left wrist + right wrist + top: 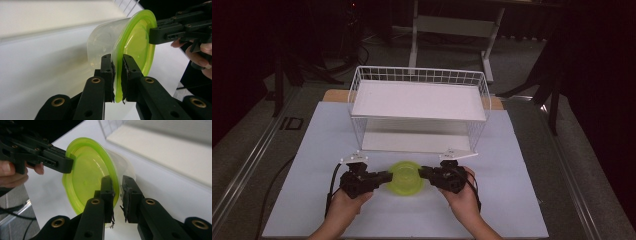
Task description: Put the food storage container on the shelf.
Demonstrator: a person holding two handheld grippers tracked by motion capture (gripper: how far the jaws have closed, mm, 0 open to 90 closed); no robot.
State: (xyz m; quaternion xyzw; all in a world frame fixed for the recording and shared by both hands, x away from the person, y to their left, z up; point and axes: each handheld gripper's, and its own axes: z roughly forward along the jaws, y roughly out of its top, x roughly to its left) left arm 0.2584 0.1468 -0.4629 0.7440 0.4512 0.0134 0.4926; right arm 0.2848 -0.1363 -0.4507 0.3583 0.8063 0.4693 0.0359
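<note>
in the high view the tub (405, 178) body is hidden under its lid (404, 176). both forearms are cut off at the 6 o'clock edge. the rack (419, 107) lower shelf is partly hidden. the background at 12 o'clock is too dark to tell.

Overhead light is falling on the white table (512, 200) and washing it pale, while the room around is sinking into near black with vignetted corners. In the gripper views, the table is glaring and blurring behind; the green lid (136, 42) is glowing translucent, near jaws staying sharp.
</note>
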